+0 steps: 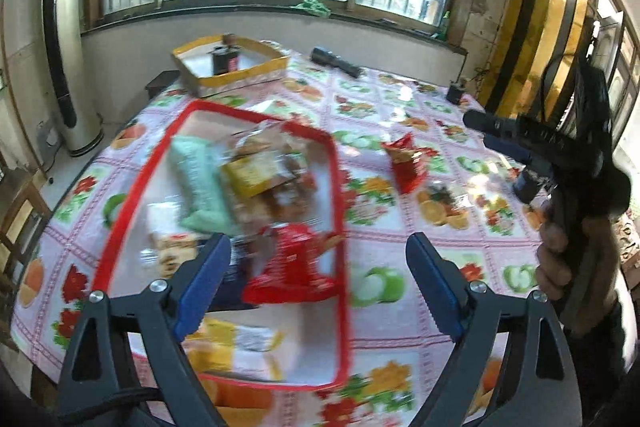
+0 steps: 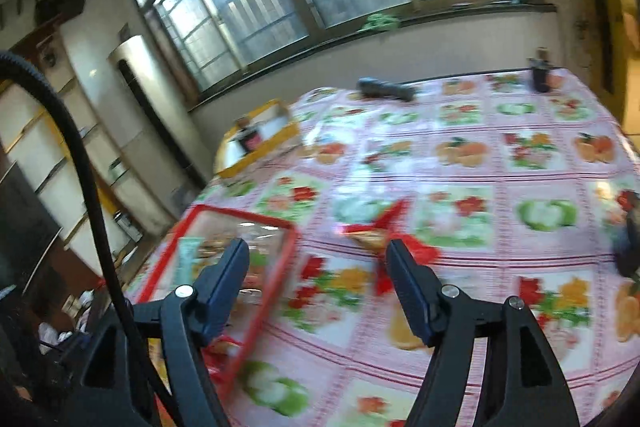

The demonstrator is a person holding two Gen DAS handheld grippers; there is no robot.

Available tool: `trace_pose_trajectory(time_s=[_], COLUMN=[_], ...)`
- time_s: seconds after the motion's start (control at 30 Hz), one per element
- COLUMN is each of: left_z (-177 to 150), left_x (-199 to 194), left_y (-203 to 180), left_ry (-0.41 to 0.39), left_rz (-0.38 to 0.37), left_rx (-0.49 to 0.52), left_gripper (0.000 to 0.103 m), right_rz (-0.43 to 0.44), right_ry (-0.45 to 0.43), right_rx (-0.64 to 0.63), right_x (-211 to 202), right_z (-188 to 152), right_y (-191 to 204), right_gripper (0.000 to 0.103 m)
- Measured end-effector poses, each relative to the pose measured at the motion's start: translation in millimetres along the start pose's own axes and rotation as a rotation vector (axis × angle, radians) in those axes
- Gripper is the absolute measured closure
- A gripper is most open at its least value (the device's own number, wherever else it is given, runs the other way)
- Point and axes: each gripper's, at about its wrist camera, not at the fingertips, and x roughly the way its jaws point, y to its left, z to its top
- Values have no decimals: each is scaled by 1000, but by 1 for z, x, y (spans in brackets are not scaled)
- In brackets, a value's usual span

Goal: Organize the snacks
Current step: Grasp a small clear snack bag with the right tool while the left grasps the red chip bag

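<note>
Gathering loose snacks into the red-rimmed tray [image 1: 338, 187] looks like the step in hand: one red snack packet [image 1: 406, 163] lies alone on the tabletop [image 1: 400, 99], just right of it. Next, the right gripper [image 2: 316, 263], jaws wide apart and empty, should drop onto that packet. The left gripper [image 1: 318, 259] hovers over the tray, likewise spread, holding nothing

trays: 1 red-rimmed [image 1: 340, 187] | boxes: 1 yellow [image 1: 240, 77] | loose red packets: 1 [image 1: 408, 163] | flashlights: 1 [image 1: 336, 61] | grippers: 2 [image 1: 316, 267] [image 2: 316, 271]
</note>
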Motion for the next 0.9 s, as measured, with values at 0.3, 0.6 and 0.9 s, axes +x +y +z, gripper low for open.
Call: trace_pose_trajectory(time_s=[0.3, 0.6, 0.9], left_z=[6, 30, 65], left_x=[24, 67, 158], left_y=[-45, -73, -102], left_ry=[32, 122, 242], left_rz=[10, -52, -95], left_rx=[72, 59, -28], left_gripper=[13, 12, 13], right_rz=[-95, -45, -107], right_ry=[-116, -66, 29], right_rx=[74, 194, 305], right_x=[-6, -10, -3], right_z=[-2, -4, -14], right_y=[-56, -92, -121], right_gripper=[32, 31, 34])
